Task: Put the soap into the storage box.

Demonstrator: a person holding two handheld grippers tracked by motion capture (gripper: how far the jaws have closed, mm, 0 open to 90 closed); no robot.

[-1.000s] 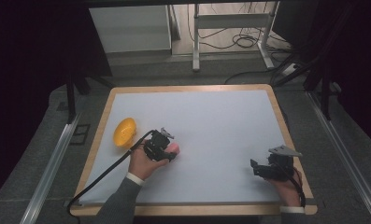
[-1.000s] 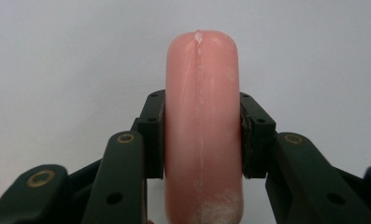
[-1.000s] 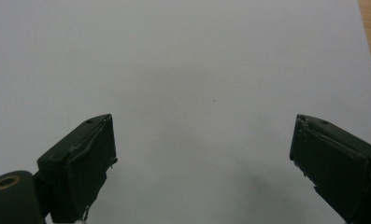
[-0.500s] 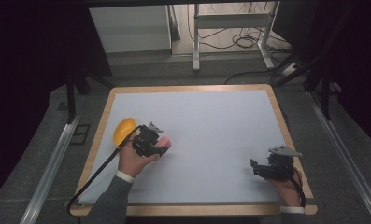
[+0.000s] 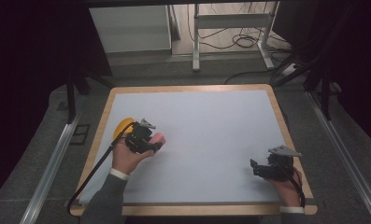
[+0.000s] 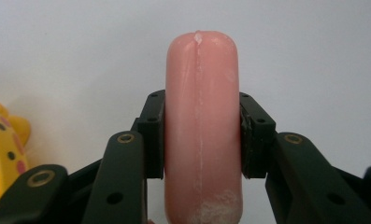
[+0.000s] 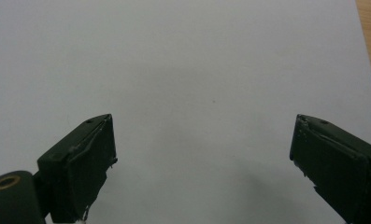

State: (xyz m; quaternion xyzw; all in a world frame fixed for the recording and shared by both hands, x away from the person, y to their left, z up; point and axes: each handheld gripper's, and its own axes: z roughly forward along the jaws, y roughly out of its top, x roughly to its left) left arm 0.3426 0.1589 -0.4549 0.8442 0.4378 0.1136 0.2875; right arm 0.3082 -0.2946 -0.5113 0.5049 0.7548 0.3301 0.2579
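Note:
A pink sausage-shaped object (image 6: pixel 203 116) stands upright between black jaws, and my left gripper (image 6: pixel 203 135) is shut on its middle. From above, the left gripper (image 5: pixel 148 138) is at the table's left, with the sausage's pink end (image 5: pixel 158 139) poking out to the right. A yellow spotted toy (image 5: pixel 122 126) lies just behind the gripper, partly hidden by it; its edge (image 6: pixel 3 144) is at the left of the left gripper view. My right gripper (image 5: pixel 257 167) rests open near the front right, its jaws wide apart (image 7: pixel 202 140) over bare surface.
The table is a pale grey mat (image 5: pixel 206 135) framed by a wooden rim (image 5: pixel 188 88). A black cable (image 5: pixel 87 179) trails from the left gripper over the front left edge. Metal rails (image 5: pixel 50 168) run along both sides on the floor.
My left gripper has carried the pink sausage leftward and a little farther away, ending right beside the yellow toy. The right gripper has stayed still.

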